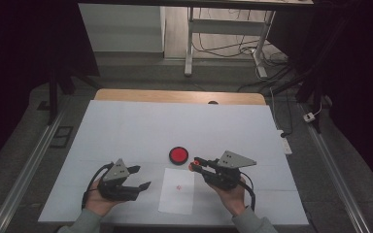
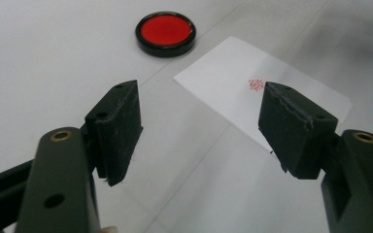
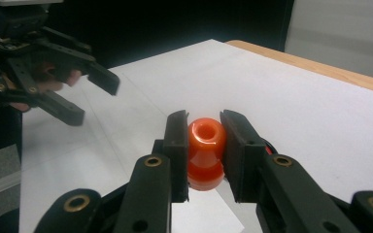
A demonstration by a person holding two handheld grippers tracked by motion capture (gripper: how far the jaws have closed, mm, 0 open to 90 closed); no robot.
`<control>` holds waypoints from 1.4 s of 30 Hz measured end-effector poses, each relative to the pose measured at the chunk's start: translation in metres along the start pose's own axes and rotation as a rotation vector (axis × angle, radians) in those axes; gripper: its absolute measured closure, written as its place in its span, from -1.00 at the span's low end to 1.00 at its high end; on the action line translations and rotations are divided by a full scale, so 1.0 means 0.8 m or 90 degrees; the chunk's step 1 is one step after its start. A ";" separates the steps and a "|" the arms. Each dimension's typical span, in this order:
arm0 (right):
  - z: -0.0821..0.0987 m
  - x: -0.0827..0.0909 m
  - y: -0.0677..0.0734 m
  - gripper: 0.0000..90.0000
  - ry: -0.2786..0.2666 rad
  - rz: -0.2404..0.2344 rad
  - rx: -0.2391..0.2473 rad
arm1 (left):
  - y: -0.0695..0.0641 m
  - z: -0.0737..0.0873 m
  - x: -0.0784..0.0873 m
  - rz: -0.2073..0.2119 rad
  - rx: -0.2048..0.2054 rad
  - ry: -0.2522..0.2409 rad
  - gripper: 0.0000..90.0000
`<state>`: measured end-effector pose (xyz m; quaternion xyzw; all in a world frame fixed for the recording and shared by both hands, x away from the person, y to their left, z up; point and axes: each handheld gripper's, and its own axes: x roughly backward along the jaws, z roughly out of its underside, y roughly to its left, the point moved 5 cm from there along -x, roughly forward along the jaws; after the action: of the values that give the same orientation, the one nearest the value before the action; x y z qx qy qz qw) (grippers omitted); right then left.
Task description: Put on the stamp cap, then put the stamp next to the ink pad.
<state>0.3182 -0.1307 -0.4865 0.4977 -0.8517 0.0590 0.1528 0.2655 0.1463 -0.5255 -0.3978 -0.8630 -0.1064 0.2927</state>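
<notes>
Clamping an orange stamp (image 3: 205, 153), the right gripper (image 1: 194, 166) hangs between red ink pad (image 1: 178, 155) and paper sheet (image 1: 177, 191); left gripper (image 1: 141, 177) stands open, empty.

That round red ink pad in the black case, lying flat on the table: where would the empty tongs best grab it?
Probably from straight above, one jaw on each side of the black rim. The ink pad lies flat and low, so only its rim offers a hold. The open left tongs are free to do it.
</notes>
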 end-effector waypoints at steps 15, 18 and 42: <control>0.000 0.008 -0.016 0.61 0.007 0.021 -0.001 | 0.026 0.036 0.032 -0.032 0.040 -0.005 -0.29; 0.001 0.009 -0.019 0.61 0.010 0.025 0.000 | 0.027 0.036 0.032 -0.031 0.042 -0.006 -0.30; 0.003 0.001 -0.036 0.61 0.022 0.053 -0.010 | 0.030 0.037 0.026 -0.037 0.050 0.006 -0.36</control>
<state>0.3425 -0.1467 -0.4902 0.4595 -0.8693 0.0673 0.1689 0.2605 0.1873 -0.5387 -0.3604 -0.8763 -0.0825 0.3090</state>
